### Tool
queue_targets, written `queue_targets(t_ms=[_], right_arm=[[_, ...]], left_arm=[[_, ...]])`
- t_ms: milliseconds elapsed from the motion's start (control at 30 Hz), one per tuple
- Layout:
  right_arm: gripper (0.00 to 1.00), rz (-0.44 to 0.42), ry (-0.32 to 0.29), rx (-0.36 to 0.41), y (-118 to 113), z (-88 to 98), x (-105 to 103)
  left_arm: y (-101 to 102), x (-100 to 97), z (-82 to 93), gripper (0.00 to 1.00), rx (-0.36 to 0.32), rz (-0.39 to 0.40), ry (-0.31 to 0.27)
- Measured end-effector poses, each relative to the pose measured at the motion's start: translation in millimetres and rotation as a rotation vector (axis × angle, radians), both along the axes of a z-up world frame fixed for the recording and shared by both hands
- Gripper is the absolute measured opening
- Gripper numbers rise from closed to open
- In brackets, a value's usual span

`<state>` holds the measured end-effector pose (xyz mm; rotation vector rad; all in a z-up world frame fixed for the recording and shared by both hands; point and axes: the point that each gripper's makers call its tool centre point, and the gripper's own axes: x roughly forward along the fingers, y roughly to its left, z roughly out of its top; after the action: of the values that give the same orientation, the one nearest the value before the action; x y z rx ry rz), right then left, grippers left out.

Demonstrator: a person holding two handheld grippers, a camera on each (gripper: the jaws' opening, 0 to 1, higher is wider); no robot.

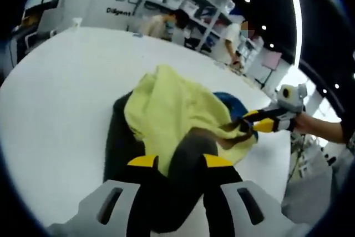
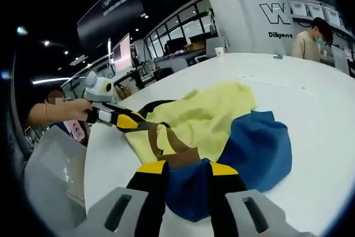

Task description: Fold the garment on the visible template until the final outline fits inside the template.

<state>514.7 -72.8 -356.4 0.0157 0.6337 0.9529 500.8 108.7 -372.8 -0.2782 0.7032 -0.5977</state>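
A multi-coloured garment (image 1: 172, 109) with yellow, black, blue and brown panels lies bunched on the white round table (image 1: 66, 81). My left gripper (image 1: 180, 162) is shut on its dark grey-black part, which fills the gap between the jaws. The right gripper (image 1: 247, 123) reaches in from the right and is shut on the garment's brown and yellow edge. In the right gripper view, the garment (image 2: 211, 120) spreads ahead, and my right gripper (image 2: 187, 167) is shut on its blue panel. The left gripper (image 2: 130, 121) pinches the black edge at the left. No template outline can be made out.
A hand (image 1: 319, 125) holds the right gripper past the table's right edge. Two people (image 1: 166, 26) stand by white shelves (image 1: 183, 4) beyond the far rim. Another person (image 2: 310, 40) stands behind the table. Bare white tabletop (image 2: 310, 92) surrounds the garment.
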Motion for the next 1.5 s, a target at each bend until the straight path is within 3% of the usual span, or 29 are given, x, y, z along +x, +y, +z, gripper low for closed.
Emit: queue_targets(t_ms=[233,367,633,800,1000,1067,1200,1333,1500], right_arm=[[0.21,0.026,-0.006,-0.006,8.5,3.0,-13.2],[0.12,0.055,0.005,0.013,13.4,5.6,-21.8],[0.01,0.012,0.037,0.029,6.6,-1.1,-20.4],[0.00,-0.006,0.046,0.032,5.0,-1.2,-20.0],[0.00,-0.161,0.013,0.147,-2.8,29.8,1.2],[0.00,-0.190,-0.029,0.179,-3.6,41.4,8.4],[0.00,-0.191,-0.073,0.225,2.1,63.9,10.9],[0.00,-0.189,-0.120,0.269,7.1,88.9,16.5],[0.00,-0.213,-0.178,0.349,8.0,128.4,31.1]], left_arm=[[2.8,-9.2,-4.0,0.16,0.003,0.029,0.013],[4.5,-14.1,-6.4,0.11,-0.001,0.034,0.022],[4.3,-20.0,0.4,0.02,-0.007,0.023,0.009],[5.0,-18.4,0.8,0.01,-0.014,0.032,0.008],[4.3,-15.0,25.6,0.00,0.036,0.013,-0.102],[6.3,-13.6,31.3,0.00,0.043,0.025,-0.119],[12.4,-3.2,58.6,0.00,0.045,0.105,-0.197],[16.9,5.5,79.3,0.00,0.095,0.113,-0.263],[21.9,20.1,118.9,0.00,0.090,0.151,-0.355]])
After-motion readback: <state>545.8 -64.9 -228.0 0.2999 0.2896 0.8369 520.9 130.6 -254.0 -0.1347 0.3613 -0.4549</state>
